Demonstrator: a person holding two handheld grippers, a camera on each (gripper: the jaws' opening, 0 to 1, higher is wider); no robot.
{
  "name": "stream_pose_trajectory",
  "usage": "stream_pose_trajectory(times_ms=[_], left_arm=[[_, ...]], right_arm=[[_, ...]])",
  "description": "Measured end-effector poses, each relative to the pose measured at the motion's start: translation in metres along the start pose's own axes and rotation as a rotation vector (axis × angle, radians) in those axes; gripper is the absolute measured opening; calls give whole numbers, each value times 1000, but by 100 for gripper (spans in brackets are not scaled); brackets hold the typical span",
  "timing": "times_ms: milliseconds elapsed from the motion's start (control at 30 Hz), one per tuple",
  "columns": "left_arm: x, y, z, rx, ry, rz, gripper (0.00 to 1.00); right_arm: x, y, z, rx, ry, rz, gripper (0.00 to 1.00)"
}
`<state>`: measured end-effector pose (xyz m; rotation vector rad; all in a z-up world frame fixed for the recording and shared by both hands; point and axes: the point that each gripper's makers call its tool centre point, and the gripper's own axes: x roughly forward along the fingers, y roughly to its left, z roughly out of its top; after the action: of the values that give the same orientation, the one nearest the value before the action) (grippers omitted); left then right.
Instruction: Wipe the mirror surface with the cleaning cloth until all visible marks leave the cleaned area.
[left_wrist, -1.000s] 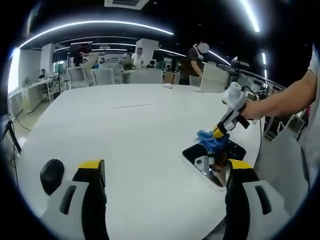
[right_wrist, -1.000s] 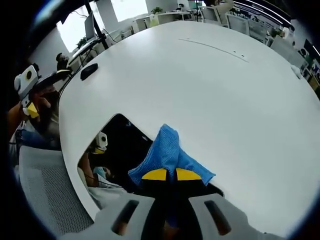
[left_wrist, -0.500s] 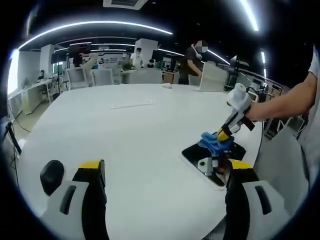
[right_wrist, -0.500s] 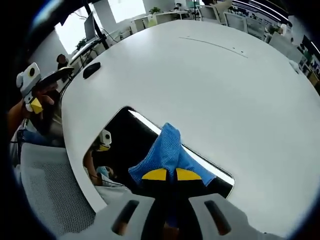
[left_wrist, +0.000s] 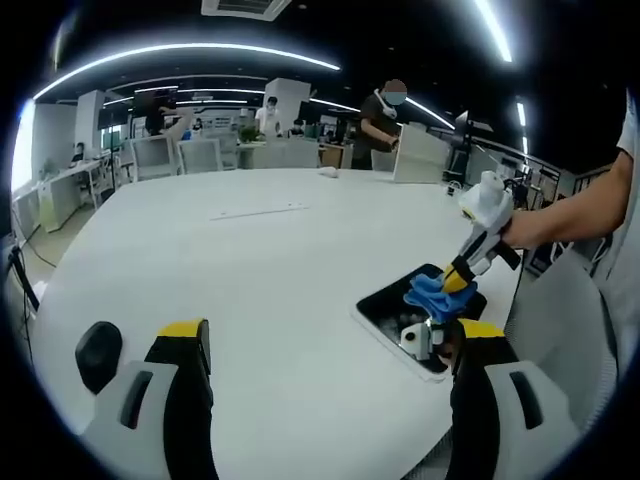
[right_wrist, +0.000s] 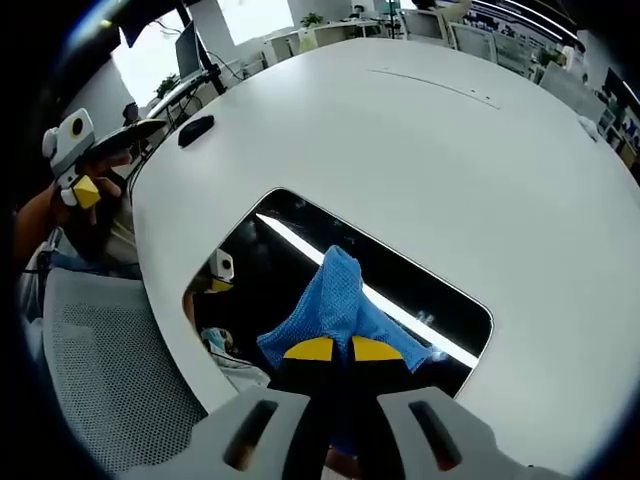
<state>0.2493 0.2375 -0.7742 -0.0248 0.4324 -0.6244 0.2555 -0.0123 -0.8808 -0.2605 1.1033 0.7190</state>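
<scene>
A dark rectangular mirror (right_wrist: 400, 290) lies flat on the white table (right_wrist: 400, 150) near its edge; in the left gripper view the mirror (left_wrist: 385, 312) sits at the right. My right gripper (right_wrist: 333, 350) is shut on a blue cleaning cloth (right_wrist: 335, 305), which hangs over the mirror's middle. The left gripper view shows that right gripper (left_wrist: 458, 278) coming in from the right with the blue cloth (left_wrist: 432, 293) on the glass. My left gripper (left_wrist: 330, 345) stands open over bare table, left of the mirror, with nothing between its jaws.
A black mouse-like object (left_wrist: 98, 350) lies on the table by my left jaw, also far off as the dark object (right_wrist: 196, 129). A grey mesh chair (right_wrist: 110, 370) stands beside the table edge. People and desks are in the background.
The right gripper with the cloth has moved further over the mirror, so more glass now surrounds the cloth. The left gripper has hardly moved.
</scene>
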Motion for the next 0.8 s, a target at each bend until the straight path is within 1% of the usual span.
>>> stream_pose_trajectory(times_ms=[400, 667, 800], left_arm=[[-3, -4, -3, -2, 2, 2, 99], [-2, -5, -1, -1, -1, 2, 99], [-2, -8, -4, 2, 7, -3, 99]], right_arm=[[-6, 11, -14, 13, -2, 12, 0], [-8, 18, -21, 24, -5, 22, 0], [-10, 22, -27, 29, -2, 29, 0]])
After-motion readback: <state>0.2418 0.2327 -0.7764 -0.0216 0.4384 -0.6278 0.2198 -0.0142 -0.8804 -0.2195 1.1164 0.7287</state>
